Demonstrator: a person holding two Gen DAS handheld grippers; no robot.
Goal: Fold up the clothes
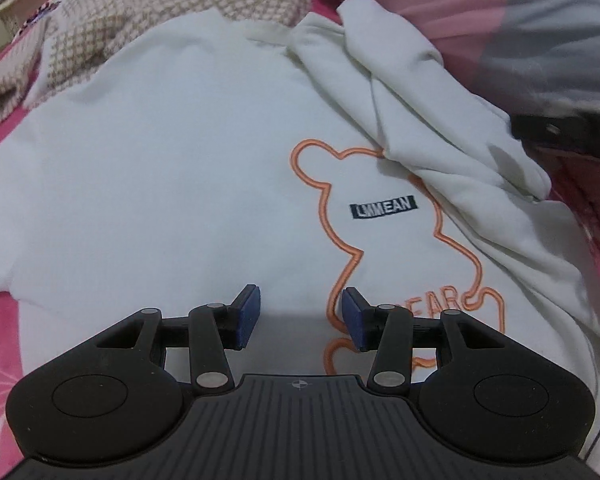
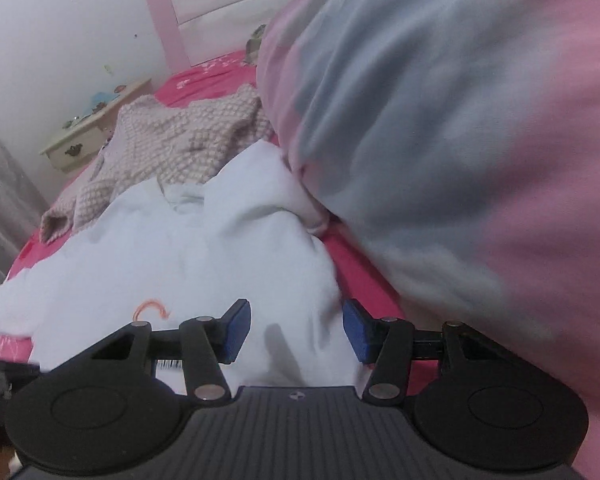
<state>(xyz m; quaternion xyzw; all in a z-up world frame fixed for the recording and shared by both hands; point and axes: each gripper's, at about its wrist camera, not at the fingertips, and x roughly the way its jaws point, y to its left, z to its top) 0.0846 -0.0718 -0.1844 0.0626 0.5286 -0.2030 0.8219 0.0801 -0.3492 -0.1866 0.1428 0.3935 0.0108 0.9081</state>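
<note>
White sweatshirt point(image 1: 172, 184) lay spread on the pink bed point(image 1: 0, 320), orange bear outline point(image 1: 340, 240) up, one sleeve point(image 1: 440, 120) folded across its body. Checked garment point(image 1: 160, 4) lay bunched beyond its collar. Left claw point(image 1: 301, 316) hung over the hem area, jaws apart, nothing between them. Right claw point(image 2: 296, 330) was over the sweatshirt's edge, jaws apart, empty. Pink-grey quilt point(image 2: 440, 140) alongside.

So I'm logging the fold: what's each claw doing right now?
Left claw: open, empty, over the white bear-outline sweatshirt.
Right claw: open, empty.
</note>
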